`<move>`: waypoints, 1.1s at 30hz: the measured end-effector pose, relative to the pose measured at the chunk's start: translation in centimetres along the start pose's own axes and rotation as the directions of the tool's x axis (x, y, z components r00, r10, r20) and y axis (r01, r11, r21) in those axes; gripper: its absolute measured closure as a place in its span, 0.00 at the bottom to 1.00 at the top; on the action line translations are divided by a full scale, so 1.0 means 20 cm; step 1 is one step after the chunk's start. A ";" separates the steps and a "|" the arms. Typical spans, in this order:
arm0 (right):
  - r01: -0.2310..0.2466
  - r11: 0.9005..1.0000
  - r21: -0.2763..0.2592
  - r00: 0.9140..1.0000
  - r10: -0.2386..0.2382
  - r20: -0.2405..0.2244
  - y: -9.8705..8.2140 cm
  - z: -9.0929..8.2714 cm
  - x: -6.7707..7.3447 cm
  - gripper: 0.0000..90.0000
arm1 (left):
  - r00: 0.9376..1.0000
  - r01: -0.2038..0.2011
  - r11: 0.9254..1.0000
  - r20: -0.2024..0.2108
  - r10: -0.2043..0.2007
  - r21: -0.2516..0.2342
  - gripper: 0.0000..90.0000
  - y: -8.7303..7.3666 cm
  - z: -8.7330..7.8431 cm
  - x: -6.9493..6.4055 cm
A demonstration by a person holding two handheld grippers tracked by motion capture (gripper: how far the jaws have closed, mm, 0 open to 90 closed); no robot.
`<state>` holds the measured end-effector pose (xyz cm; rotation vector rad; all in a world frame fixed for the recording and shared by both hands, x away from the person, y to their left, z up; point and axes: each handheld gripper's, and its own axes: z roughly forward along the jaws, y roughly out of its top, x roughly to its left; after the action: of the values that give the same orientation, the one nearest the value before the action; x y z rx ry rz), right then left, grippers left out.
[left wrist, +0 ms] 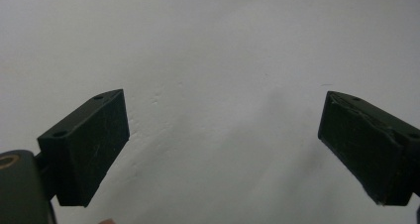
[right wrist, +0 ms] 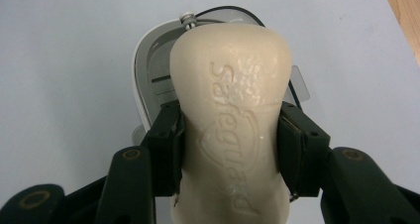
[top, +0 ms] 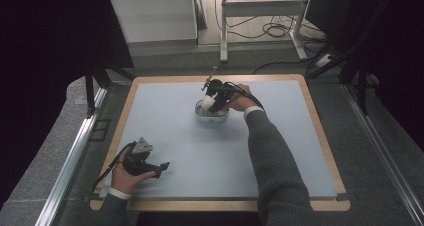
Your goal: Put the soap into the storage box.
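Observation:
A cream bar of soap with raised lettering is clamped at its waist by my right gripper, both pads pressed on its sides. Beneath it lies a white soap dish with a grey slotted inner tray. In the high view the right gripper hangs just over that dish at the mat's middle back, the pale soap between its jaws. My left gripper rests near the front left of the mat; its jaws stand wide apart over bare mat, with nothing between them.
A pale blue mat covers a wooden-edged board. A cable runs from the right gripper. Dark floor, metal rails and a desk frame with cables lie beyond the board.

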<state>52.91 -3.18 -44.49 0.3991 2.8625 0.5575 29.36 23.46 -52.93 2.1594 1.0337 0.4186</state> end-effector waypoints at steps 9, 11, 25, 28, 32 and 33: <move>0.028 0.999 0.020 1.000 -0.028 0.011 0.01 0.04 0.01 0.55 | 1.000 0.001 1.000 0.002 -0.001 -0.002 0.07 0.00 0.00 0.00; 0.035 0.999 0.024 0.999 -0.035 0.011 0.01 0.05 0.01 0.55 | 1.000 0.000 1.000 0.003 0.000 -0.001 0.07 0.00 0.00 -0.01; -0.006 1.000 0.002 1.000 0.006 -0.015 0.01 0.04 0.01 0.48 | 1.000 -0.006 1.000 0.006 0.006 0.000 0.07 0.00 0.00 -0.01; -0.014 1.000 -0.010 1.000 0.014 -0.015 0.01 0.02 0.01 0.48 | 1.000 -0.010 1.000 0.005 0.010 0.003 0.07 0.01 0.00 -0.01; -0.029 0.999 -0.031 1.000 0.029 0.001 0.01 -0.01 0.02 0.45 | 1.000 -0.011 1.000 0.004 0.011 0.002 0.07 0.01 0.00 -0.01; -0.039 0.998 -0.047 0.999 0.039 0.001 0.01 -0.03 0.02 0.45 | 1.000 -0.010 1.000 0.004 0.010 0.002 0.07 0.01 0.00 -0.01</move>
<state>52.47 -3.10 -44.02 0.4485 2.8391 0.6302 29.29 23.17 -52.82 2.1674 1.0216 0.4177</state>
